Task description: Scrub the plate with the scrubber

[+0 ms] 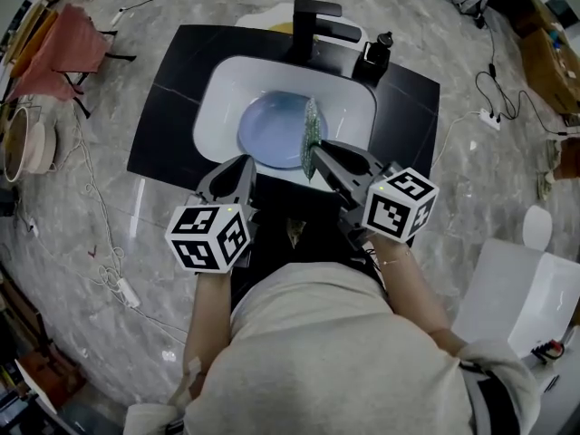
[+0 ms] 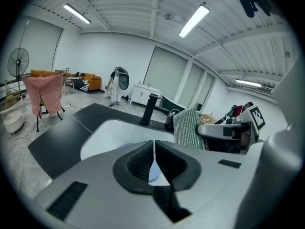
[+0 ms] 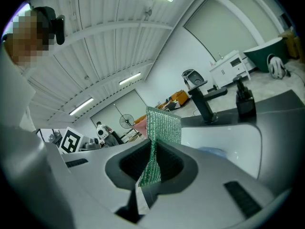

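Observation:
A light blue plate [image 1: 275, 130] lies in the white basin [image 1: 217, 89] of a black-topped sink. My right gripper [image 1: 317, 155] is shut on a green mesh scrubber [image 1: 311, 137], which stands on edge over the plate's right side. In the right gripper view the scrubber [image 3: 160, 128] sticks up from between the jaws, with the plate [image 3: 213, 151] beyond it. My left gripper [image 1: 246, 166] hovers at the basin's near rim, shut and holding nothing. In the left gripper view its jaws [image 2: 153, 152] meet, and the scrubber [image 2: 187, 128] shows to the right.
A black faucet [image 1: 314, 21] and a dark soap bottle [image 1: 376, 53] stand at the back of the black counter [image 1: 172, 107]. A pink cloth on a rack [image 1: 63, 48] is on the left, cables trail over the floor, and a white chair [image 1: 526, 297] is at the right.

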Motion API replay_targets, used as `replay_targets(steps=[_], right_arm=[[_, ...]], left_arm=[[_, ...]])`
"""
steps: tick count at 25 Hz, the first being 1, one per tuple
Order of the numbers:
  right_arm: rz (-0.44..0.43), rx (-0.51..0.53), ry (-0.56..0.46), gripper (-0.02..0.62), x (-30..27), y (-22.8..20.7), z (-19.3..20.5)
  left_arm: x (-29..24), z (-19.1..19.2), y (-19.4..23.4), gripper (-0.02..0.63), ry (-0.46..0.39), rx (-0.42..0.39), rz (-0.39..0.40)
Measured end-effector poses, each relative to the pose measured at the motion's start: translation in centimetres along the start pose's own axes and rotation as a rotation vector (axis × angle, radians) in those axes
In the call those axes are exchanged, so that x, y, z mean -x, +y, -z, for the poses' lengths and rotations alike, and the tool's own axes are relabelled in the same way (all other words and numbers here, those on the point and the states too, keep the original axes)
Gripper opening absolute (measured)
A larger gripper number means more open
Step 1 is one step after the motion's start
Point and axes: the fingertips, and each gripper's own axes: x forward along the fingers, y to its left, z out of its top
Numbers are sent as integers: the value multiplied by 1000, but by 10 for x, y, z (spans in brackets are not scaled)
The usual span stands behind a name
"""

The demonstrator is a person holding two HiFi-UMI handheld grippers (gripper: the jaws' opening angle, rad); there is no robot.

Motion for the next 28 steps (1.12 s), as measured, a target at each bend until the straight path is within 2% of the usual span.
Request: replay_targets(steps=[9,20,28], right_arm=[[59,-35,-19,52,-12,-18,-7],[155,-85,-17,52,-49,-37,-16],[196,-104,35,54,-76,-49,-6]], left_arm=[[-35,-15,10,26,40,-19,69],[-85,-36,49,26,116,-35,157],[-113,-41,84,26,164,-14,190]])
